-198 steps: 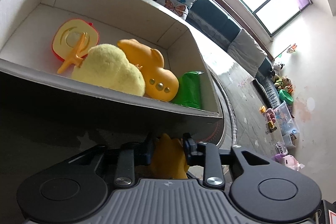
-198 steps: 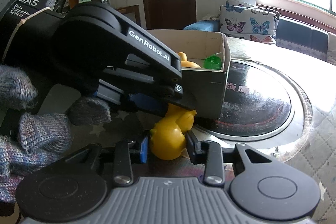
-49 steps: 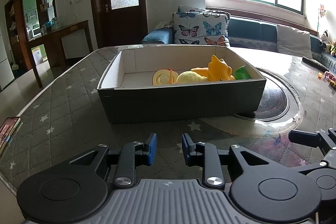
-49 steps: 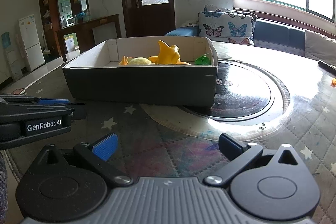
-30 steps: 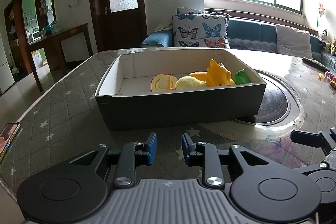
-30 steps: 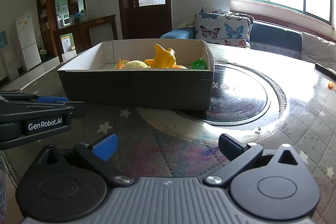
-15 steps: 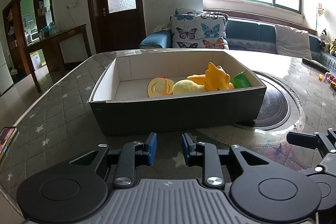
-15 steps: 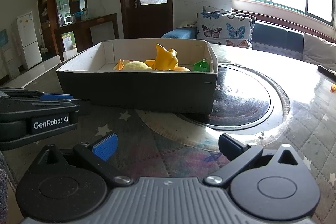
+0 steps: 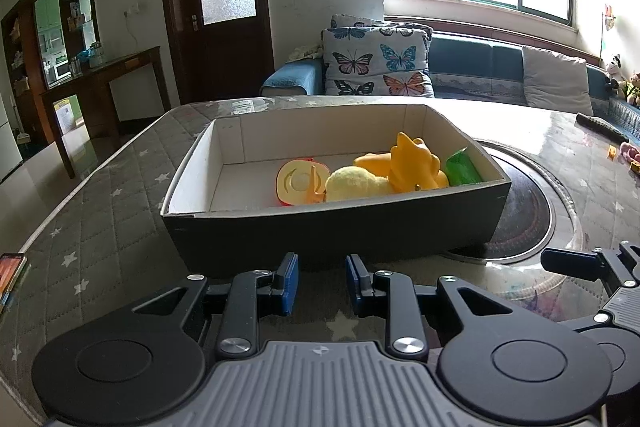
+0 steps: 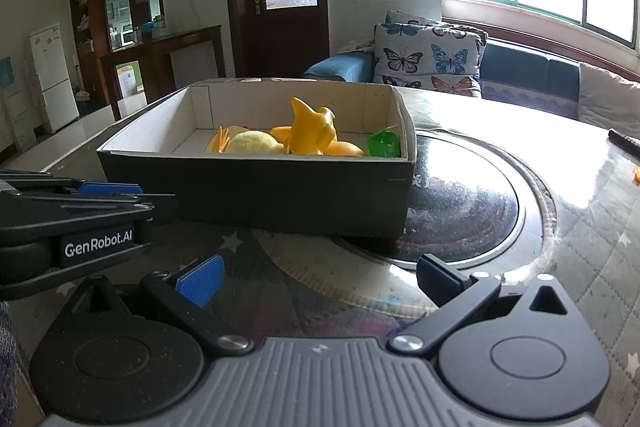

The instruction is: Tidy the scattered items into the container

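A cardboard box (image 9: 340, 227), black outside and white inside, stands on the table straight ahead of both grippers. Inside it lie an orange duck-shaped toy (image 9: 412, 163), a pale yellow plush (image 9: 356, 185), a round yellow and red disc (image 9: 298, 181) and a green piece (image 9: 462, 167). In the right wrist view the same duck toy (image 10: 310, 131) sticks up above the box (image 10: 256, 191). My left gripper (image 9: 322, 281) hovers before the box's near wall, open by a narrow gap, empty. My right gripper (image 10: 318, 279) is wide open and empty.
A dark glass turntable (image 9: 528, 219) lies under the box's right end. A phone (image 9: 12, 275) sits at the table's left edge and a remote (image 9: 600, 127) at the far right. A sofa with butterfly cushions (image 9: 376, 63) stands behind the table.
Some seconds ago both grippers were at a yellow toy beside the box; now that toy stands in the box and both grippers are back and empty. Over the last second nothing moved noticeably.
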{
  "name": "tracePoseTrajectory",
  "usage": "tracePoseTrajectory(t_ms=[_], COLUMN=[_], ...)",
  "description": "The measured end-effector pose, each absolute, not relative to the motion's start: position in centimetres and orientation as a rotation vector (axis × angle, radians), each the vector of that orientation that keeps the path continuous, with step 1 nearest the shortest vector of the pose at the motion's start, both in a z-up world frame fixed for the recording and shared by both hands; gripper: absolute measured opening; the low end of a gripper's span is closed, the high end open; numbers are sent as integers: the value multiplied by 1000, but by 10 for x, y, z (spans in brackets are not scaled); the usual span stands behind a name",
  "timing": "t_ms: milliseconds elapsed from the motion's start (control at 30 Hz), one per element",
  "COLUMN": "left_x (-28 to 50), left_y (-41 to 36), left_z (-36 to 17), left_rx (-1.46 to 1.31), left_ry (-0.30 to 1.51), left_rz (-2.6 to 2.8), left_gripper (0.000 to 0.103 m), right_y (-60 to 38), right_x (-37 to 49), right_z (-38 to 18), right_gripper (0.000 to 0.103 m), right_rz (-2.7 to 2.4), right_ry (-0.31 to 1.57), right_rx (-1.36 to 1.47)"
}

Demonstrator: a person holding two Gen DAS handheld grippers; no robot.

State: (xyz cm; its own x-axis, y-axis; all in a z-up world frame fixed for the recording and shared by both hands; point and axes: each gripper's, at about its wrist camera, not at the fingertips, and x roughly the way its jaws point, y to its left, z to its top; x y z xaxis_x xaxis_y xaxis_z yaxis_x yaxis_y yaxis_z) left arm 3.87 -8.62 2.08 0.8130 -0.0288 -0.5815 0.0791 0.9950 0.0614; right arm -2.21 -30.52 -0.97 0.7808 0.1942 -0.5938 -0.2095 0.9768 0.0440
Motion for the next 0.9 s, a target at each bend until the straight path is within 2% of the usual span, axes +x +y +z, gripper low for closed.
tracePoseTrajectory(t_ms=[900], left_x=[77], left_y=[-83], left_z=[18], left_rx=[69], left_ry=[679], left_rz=[-50], left_gripper=[29], right_y=[-298], right_x=[23], right_z=[-8], right_gripper=[103], right_rz=[227], right_ry=[681], right_rx=[-41])
